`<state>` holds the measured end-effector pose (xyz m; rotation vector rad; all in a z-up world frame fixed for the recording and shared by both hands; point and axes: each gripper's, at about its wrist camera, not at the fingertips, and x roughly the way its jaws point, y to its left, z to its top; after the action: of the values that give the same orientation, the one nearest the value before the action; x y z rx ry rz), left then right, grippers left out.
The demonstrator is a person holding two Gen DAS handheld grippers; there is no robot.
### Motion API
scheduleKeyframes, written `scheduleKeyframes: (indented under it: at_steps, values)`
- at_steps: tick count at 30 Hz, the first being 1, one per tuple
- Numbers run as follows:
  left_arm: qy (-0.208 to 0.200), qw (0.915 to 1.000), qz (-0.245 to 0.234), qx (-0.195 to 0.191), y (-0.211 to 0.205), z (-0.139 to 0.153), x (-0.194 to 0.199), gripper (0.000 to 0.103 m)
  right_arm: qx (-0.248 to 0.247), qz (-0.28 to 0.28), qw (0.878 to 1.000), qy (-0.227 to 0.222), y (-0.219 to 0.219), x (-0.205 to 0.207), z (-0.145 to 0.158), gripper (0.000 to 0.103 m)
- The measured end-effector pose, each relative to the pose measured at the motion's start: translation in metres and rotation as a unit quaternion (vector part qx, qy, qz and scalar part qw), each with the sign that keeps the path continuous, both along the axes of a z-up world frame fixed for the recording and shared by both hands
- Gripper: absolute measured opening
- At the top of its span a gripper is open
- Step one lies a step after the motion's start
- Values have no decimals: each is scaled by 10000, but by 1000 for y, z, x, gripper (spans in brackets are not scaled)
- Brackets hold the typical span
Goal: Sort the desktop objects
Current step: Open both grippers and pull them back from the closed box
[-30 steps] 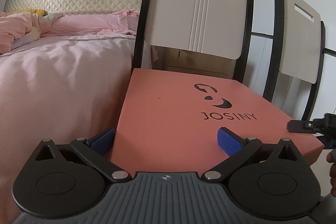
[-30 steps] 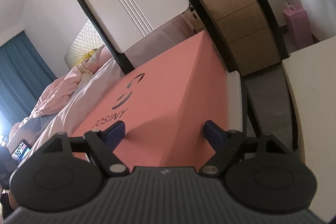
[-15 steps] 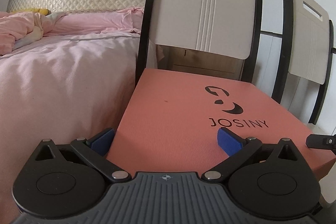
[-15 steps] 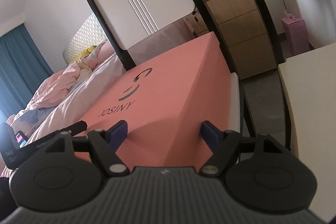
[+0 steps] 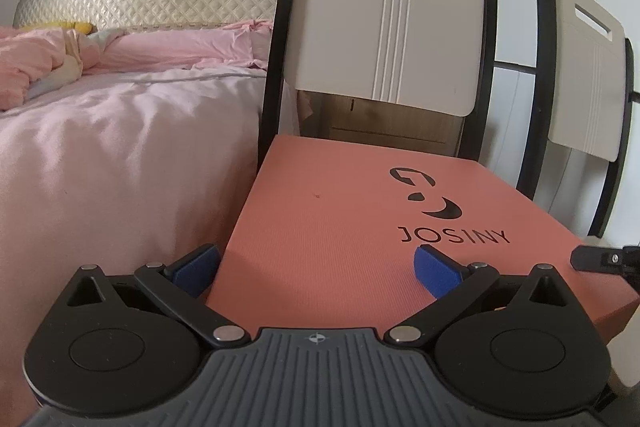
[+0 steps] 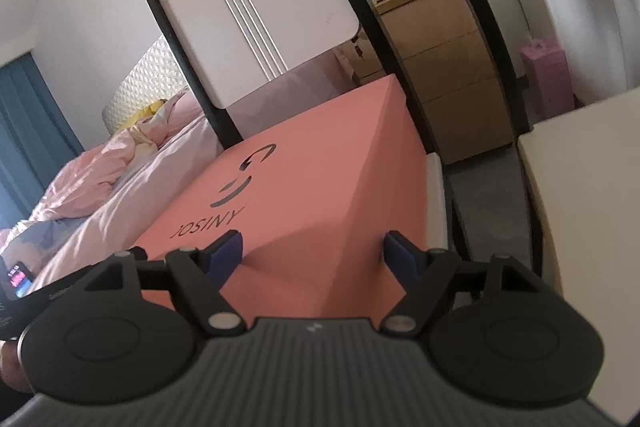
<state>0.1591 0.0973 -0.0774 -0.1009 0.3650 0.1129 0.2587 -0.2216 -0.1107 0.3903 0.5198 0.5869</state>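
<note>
Salmon-pink box (image 5: 360, 227), closed, printed JOSINY with a logo, lying flat on the seat of a chair (image 5: 384, 27) just beside the bed (image 5: 112, 167). Long axis running from the near edge, by both grippers, away toward the chair back. In the left wrist view, lettering upright and readable, so bottom of the print facing the near edge, top toward the chair back. In the right wrist view, top face and the right side wall (image 6: 360, 219) both showing, with the near right corner between them.

Left gripper (image 5: 316, 271) directly before the near edge, low and almost level with the lid, fingers spread wide apart, holding nothing; left blue pad (image 5: 196, 271) just off the box's left edge, right pad (image 5: 436, 275) over the lid. Whether touching, cannot tell.

Right gripper (image 6: 314, 255) at the near right corner, tilted, also spread wide and empty, straddling the corner: 1 pad toward the lid, 1 toward the side wall. Contact not clear either.

Both about equally near; box too wide for 1 gripper across the lid, so probably a job for 2, each taking the near end or 1 side.

Second chair (image 5: 580, 75) to the right, wooden drawers (image 6: 448, 67) behind.
</note>
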Motion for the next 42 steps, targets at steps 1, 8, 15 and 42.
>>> scheduleKeyframes:
  at_steps: [1,8,15,42]
  values:
    - [-16,10000,-4,67,-2,0,-2,103,-99,-51,9999,-74,2,-2,2,78]
    - [-316,9975,209,590,-18,5,-31,103,-609,-430,9954,-601,1,-28,22,78]
    - [-541,9970,205,505,-22,15,-61,103,-923,-580,9853,-1313,3,-70,37,78]
    - [-992,9914,219,823,-40,0,-92,103,-1080,-737,9657,-2246,33,-147,25,103]
